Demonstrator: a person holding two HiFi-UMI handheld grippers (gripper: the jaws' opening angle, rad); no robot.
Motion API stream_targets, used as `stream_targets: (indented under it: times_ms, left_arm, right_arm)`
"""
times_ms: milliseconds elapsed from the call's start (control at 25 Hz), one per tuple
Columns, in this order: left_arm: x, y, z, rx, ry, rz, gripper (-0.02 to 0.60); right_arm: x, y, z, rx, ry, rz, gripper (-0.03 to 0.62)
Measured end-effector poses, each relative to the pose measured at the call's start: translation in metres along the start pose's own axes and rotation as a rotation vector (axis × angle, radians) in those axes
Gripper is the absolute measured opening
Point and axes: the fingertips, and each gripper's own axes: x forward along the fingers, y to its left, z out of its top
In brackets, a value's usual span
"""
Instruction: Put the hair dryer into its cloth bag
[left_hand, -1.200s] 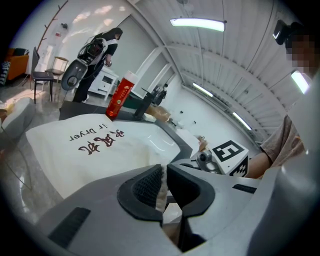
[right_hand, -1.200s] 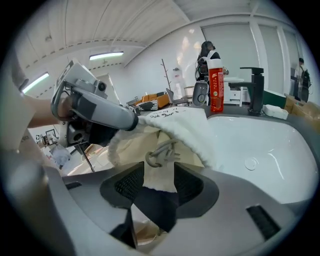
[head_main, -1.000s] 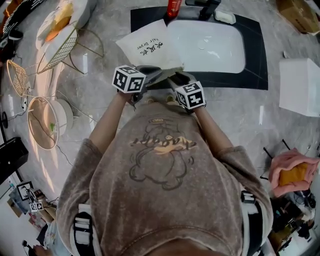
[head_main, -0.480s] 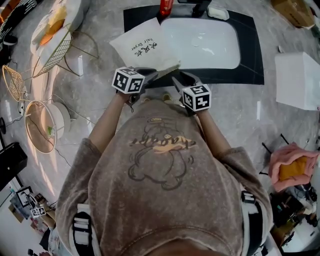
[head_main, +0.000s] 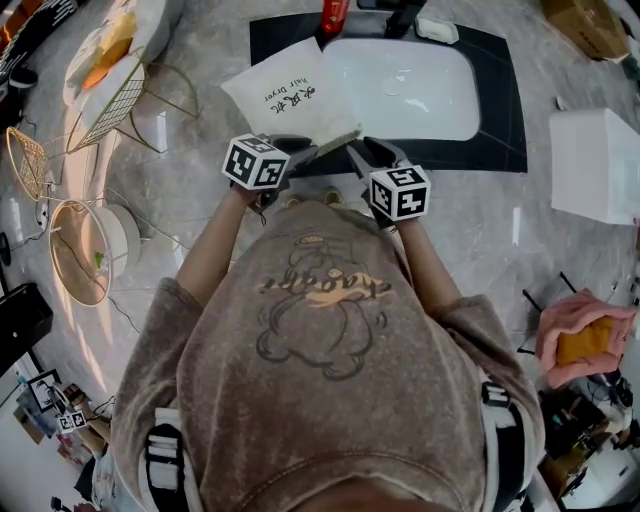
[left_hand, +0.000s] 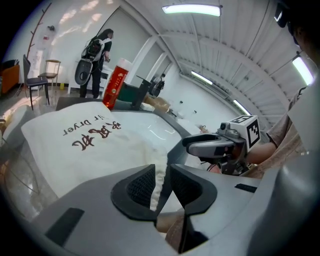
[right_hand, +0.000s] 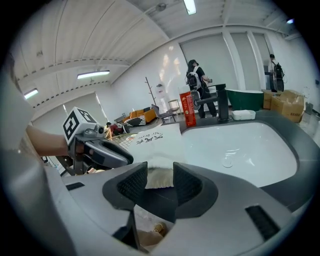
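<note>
The left gripper (left_hand: 161, 175) has just been opening; the cloth bag (head_main: 290, 95) edge sits loose between its jaws. The right gripper (right_hand: 160, 176) is part open, empty. Bag lies on the worktop (head_main: 480, 230) at the sink's (head_main: 410, 90) left edge. Hair dryer unseen, presumably bagged.

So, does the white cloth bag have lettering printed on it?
Yes, dark lettering runs across the top of the white cloth bag.

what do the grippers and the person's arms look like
The left gripper and the right gripper both have matte grey plastic bodies with two broad, rounded jaws, each lined with a black cross-hatched pad. Each carries a white cube printed with black square markers. The arms are bare below the short sleeves of a washed brown T-shirt with a cartoon print.
</note>
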Motion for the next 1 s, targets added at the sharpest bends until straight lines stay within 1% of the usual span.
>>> stream_targets:
  times_ms: [200,400,640,840,1000]
  left_arm:
    - [-0.022,0.001,0.026,0.016,-0.088,0.041,0.084]
    - [-0.056,0.009,0.057,0.093,-0.188,0.148,0.083]
    - [-0.104,0.008,0.09,0.126,-0.334,0.244,0.083]
    - [-0.139,-0.004,0.104,0.153,-0.435,0.304,0.083]
    - [-0.166,-0.01,0.105,0.155,-0.529,0.376,0.084]
  right_arm:
    - [-0.005,0.004,0.02,-0.024,-0.04,0.015,0.147]
    - [-0.008,0.011,0.052,-0.058,-0.083,0.033,0.147]
    - [-0.015,0.028,0.098,-0.103,-0.162,0.072,0.147]
    - [-0.023,0.046,0.12,-0.132,-0.206,0.112,0.147]
    - [-0.034,0.056,0.129,-0.153,-0.242,0.128,0.147]
